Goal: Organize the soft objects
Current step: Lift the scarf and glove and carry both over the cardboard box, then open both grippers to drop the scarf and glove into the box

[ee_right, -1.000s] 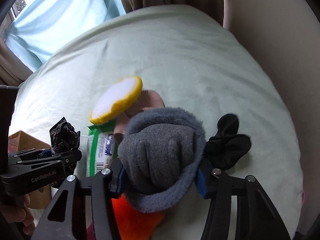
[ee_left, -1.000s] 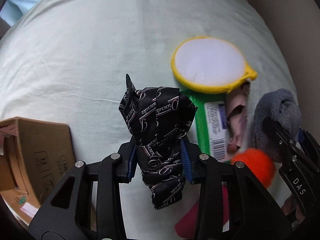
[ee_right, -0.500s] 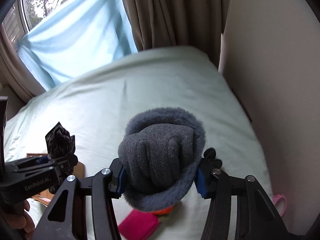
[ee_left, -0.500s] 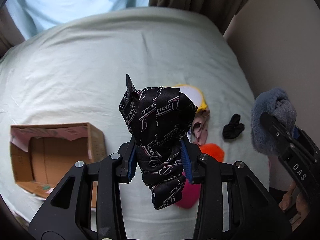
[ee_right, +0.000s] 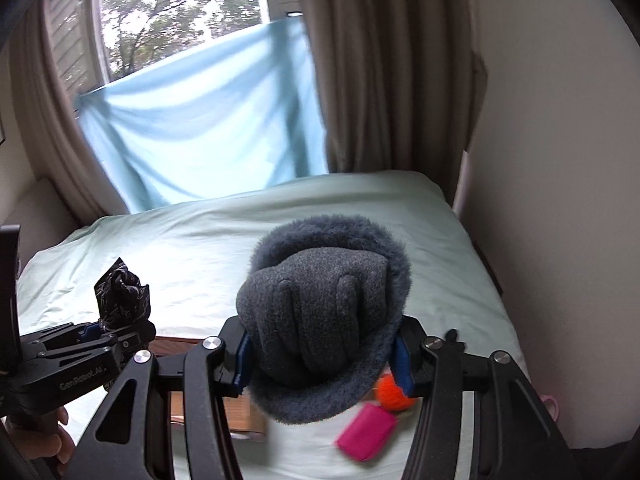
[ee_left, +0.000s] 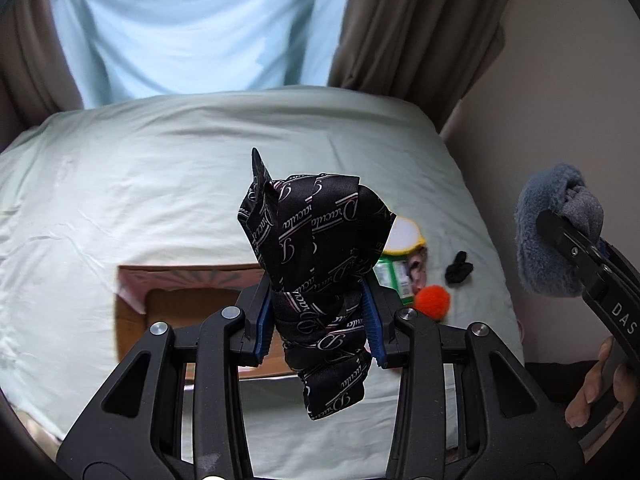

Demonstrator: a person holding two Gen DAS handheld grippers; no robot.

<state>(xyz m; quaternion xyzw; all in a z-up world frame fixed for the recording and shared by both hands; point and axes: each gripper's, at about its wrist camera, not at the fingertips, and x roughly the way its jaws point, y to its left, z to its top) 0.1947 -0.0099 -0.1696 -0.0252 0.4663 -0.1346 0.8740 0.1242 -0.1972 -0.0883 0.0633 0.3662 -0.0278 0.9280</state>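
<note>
My left gripper (ee_left: 318, 322) is shut on a black patterned necktie bundle (ee_left: 316, 240), held high above the bed; it also shows in the right wrist view (ee_right: 122, 296). My right gripper (ee_right: 320, 354) is shut on a grey fleece glove (ee_right: 324, 312), also raised; the glove shows in the left wrist view (ee_left: 556, 228). An open cardboard box (ee_left: 176, 300) lies on the pale green bed (ee_left: 140, 184) below the left gripper. Its edge shows in the right wrist view (ee_right: 240, 424).
On the bed to the right lie an orange pompom (ee_left: 432, 300), a black sock (ee_left: 459, 268), a yellow-rimmed round pad (ee_left: 404, 236), a green packet (ee_left: 394, 278) and a pink item (ee_right: 366, 436). A wall (ee_left: 560, 100) runs along the right; curtains (ee_left: 416, 20) hang behind.
Both grippers have risen well above the bed with their loads. The objects on the bed look smaller and the box has come into view below.
</note>
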